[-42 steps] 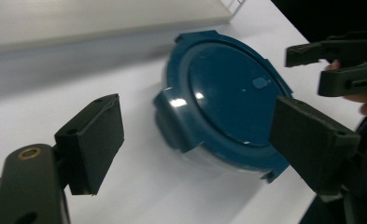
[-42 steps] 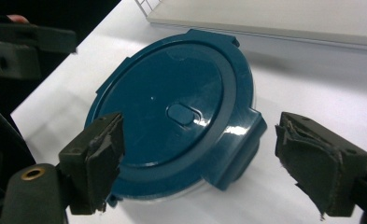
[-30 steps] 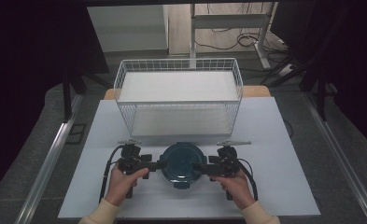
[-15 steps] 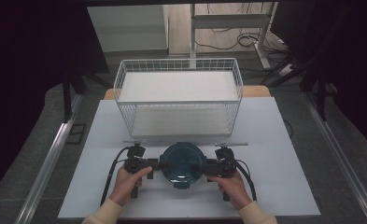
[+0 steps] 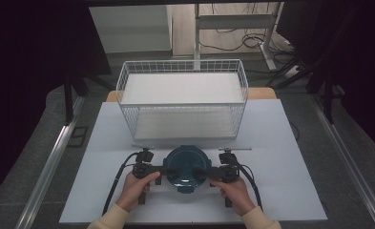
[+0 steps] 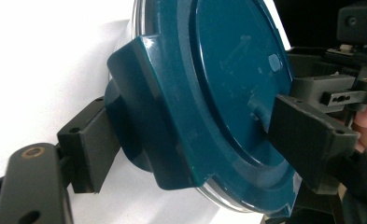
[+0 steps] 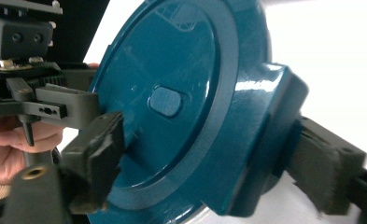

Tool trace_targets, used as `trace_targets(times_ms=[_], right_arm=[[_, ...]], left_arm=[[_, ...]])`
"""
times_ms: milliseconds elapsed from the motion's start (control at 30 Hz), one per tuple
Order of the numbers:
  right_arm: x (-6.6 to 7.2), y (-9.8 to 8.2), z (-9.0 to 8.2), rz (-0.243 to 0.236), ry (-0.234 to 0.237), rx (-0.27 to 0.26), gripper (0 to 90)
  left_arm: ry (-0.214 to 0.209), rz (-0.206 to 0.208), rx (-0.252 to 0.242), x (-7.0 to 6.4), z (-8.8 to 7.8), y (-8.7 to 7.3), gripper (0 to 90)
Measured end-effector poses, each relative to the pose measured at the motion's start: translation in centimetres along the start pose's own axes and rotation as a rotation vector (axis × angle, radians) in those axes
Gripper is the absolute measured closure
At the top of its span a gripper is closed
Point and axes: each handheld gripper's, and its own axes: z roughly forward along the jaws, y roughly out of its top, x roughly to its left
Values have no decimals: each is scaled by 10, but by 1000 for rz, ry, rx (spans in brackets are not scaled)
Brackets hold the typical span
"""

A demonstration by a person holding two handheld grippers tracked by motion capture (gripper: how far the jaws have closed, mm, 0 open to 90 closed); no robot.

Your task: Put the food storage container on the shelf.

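Observation:
A round container with a dark teal lid (image 5: 186,167) sits on the white table near its front edge. My left gripper (image 5: 168,170) comes in from the lid's left side and my right gripper (image 5: 202,172) from its right. In the left gripper view my left gripper (image 6: 195,140) straddles a teal side tab (image 6: 144,107), one pad under the tab and one on the lid top. In the right gripper view my right gripper (image 7: 209,163) holds the opposite tab (image 7: 265,121) the same way. Both pairs of jaws have just been closing, with the lid's edge between them.
A white wire basket (image 5: 182,95) stands behind the container, open at the top. A thin rod (image 5: 233,149) lies on the table (image 5: 280,143) between basket and container. Dark floor and table legs surround the table.
Both grippers have slid inward from the container's sides onto the lid's tabs, and their jaws have narrowed onto them. The container has not moved.

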Motion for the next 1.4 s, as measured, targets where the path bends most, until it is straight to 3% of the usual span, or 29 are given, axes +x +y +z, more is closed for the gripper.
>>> trace_targets(times_ms=[100,200,633,1400], right_arm=[[-4,1,-3,36,19,-1,240],[-6,1,-5,60,28,-4,263],[-2,-10,-16,72,40,-77,352],[5,-15,-24,58,43,-108,394]], left_arm=[[-15,-41,-19,3,-3,-1,229],[-22,-49,-23,5,-4,-1,250],[0,-12,-46,-7,-13,-8,317],[9,29,-59,-15,-23,-14,382]])
